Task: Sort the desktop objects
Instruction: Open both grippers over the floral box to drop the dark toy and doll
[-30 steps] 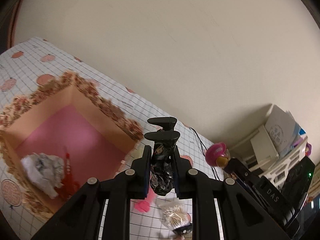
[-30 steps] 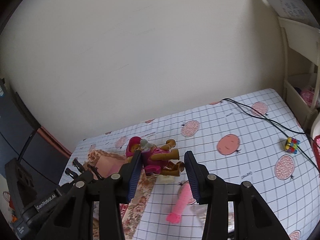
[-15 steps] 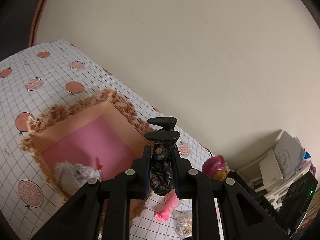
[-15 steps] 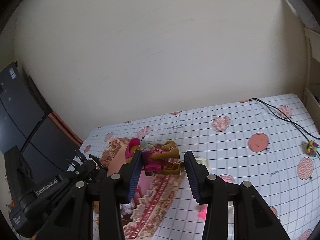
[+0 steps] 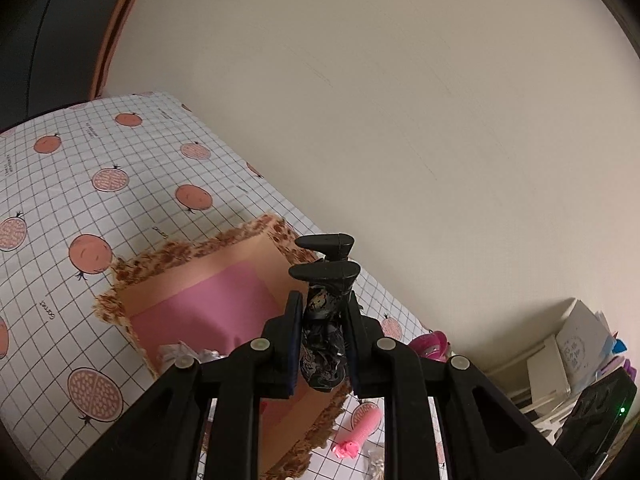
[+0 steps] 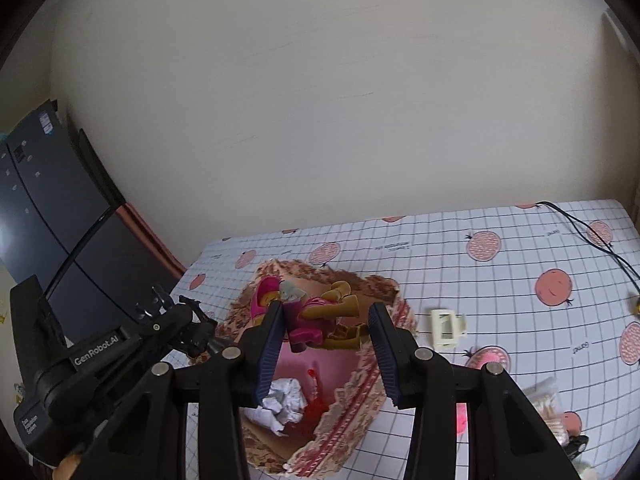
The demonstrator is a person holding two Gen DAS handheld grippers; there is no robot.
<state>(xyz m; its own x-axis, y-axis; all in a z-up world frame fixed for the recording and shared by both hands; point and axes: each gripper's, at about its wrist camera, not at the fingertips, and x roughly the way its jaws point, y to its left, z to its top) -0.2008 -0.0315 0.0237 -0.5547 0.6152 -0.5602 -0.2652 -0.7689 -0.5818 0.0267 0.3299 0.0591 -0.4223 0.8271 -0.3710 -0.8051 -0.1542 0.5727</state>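
Both grippers hang over the box (image 6: 352,384) on the bench (image 6: 520,256): left gripper (image 5: 322,340) pinching a black doll (image 5: 324,312) upright, right gripper (image 6: 326,330) clamping a pink doll (image 6: 316,312) crosswise, box floor at six o'clock below each.

The box (image 6: 356,392) is open on top; crumpled paper (image 6: 282,402) and a red item (image 6: 312,396) fill its near corner. A white clip (image 6: 446,328) and black cable (image 6: 592,236) lie on the tablecloth (image 6: 500,280) beside it.

Glossy black plastic boots (image 5: 324,312), matt paper-lined box (image 6: 360,384), crumpled paper wad (image 6: 280,404), smooth printed tablecloth (image 6: 500,280).
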